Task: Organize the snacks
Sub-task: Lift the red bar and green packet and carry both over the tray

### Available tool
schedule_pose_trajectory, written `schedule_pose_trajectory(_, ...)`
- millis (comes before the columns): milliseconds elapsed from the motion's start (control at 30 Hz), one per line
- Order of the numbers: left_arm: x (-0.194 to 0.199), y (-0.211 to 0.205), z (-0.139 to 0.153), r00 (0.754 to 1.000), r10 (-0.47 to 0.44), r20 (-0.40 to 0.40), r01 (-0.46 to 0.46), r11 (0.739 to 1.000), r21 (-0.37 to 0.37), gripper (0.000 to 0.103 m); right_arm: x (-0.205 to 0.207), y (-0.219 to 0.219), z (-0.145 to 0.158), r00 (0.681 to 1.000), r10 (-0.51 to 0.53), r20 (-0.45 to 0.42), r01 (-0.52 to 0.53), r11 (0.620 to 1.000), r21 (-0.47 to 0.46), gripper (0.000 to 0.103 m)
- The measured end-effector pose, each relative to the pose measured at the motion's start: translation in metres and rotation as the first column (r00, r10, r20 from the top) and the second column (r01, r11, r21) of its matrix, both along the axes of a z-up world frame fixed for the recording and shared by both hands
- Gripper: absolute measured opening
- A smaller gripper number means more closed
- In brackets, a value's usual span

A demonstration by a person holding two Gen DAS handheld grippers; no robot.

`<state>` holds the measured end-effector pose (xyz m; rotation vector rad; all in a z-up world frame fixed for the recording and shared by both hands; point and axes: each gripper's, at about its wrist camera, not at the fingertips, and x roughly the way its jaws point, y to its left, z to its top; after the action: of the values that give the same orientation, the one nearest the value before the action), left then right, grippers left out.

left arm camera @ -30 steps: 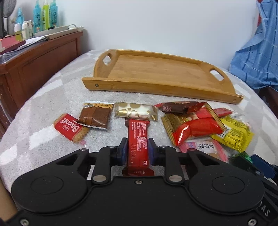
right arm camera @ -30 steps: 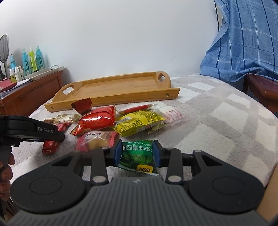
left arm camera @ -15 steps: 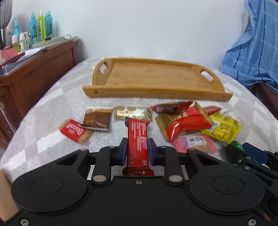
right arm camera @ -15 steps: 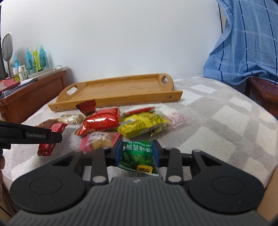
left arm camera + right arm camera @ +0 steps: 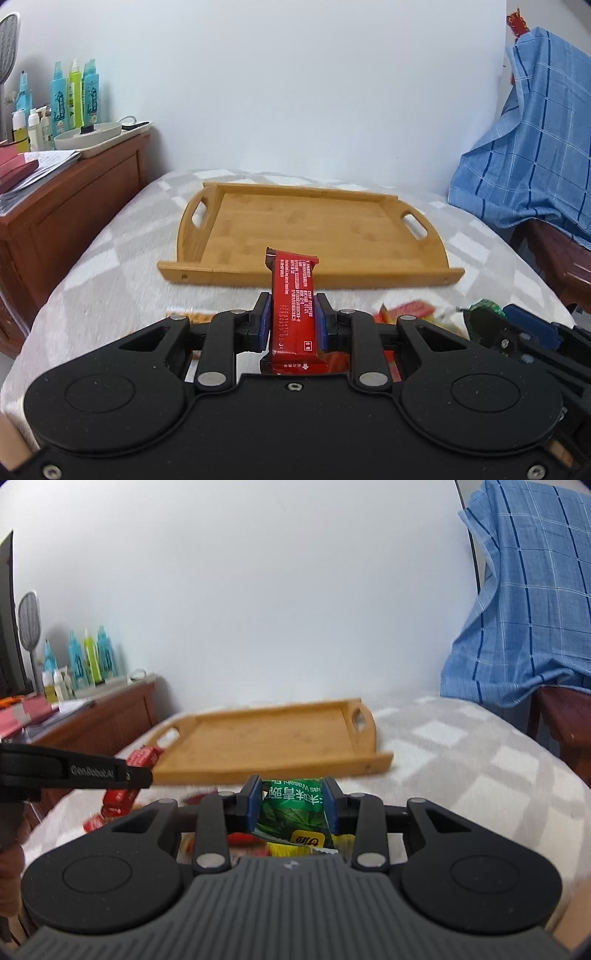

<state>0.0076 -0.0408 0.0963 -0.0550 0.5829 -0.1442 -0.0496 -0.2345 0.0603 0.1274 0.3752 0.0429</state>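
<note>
Pointing its long axis trayward, red bar (image 5: 293, 295) sits clamped.

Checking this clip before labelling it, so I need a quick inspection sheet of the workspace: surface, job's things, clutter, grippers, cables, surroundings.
Surface: grey-and-white checked blanket.
Job's things: empty bamboo tray; red snack bar and green wasabi pea packet both held; other snack packets loose in front of the tray, blurred.
Clutter: nothing seen on the blanket.
Grippers: left gripper shut on the bar; right gripper shut on the packet.
Cables: nothing seen.
Surroundings: wooden cabinet with bottles; blue checked cloth over a chair.
</note>
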Motion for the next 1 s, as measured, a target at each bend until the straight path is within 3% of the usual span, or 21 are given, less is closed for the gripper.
schedule_pose_trajectory(200,0.031,-0.002,0.017,1.000,-0.014,-0.026,0.013,1.000,-0.022,0.023,0.034,-0.017,0.019,1.000,0.009,-0.010,-0.009,0.999,0.039,0.038)
schedule_pose_trajectory(367,0.064,-0.001,0.047,0.999,-0.035,-0.037,0.033,0.997,-0.075,0.023,0.071,-0.028,0.055,1.000,0.017,-0.007,-0.016,0.999,0.044,0.039)
schedule_pose_trajectory(567,0.111,-0.006,0.081,0.998,-0.064,-0.004,0.063,0.990,-0.122,0.023,0.132,-0.037,0.090,0.999,0.030,-0.013,-0.029,0.994,0.102,0.039)
schedule_pose_trajectory(767,0.174,-0.016,0.079,0.995,-0.092,-0.039,0.085,0.984,-0.158,0.023,0.200,-0.046,0.078,0.999,0.036,-0.003,-0.036,0.991,0.130,0.039)
schedule_pose_trajectory(900,0.211,-0.027,0.057,0.994,-0.111,-0.023,0.105,0.981,-0.161,0.023,0.245,-0.063,0.052,0.997,0.041,-0.067,-0.026,0.977,0.212,0.039)
schedule_pose_trajectory(1000,0.238,-0.035,0.035,0.992,-0.103,-0.070,0.090,0.981,-0.170,0.023,0.270,-0.073,0.034,0.994,0.056,-0.097,-0.030,0.968,0.250,0.039)
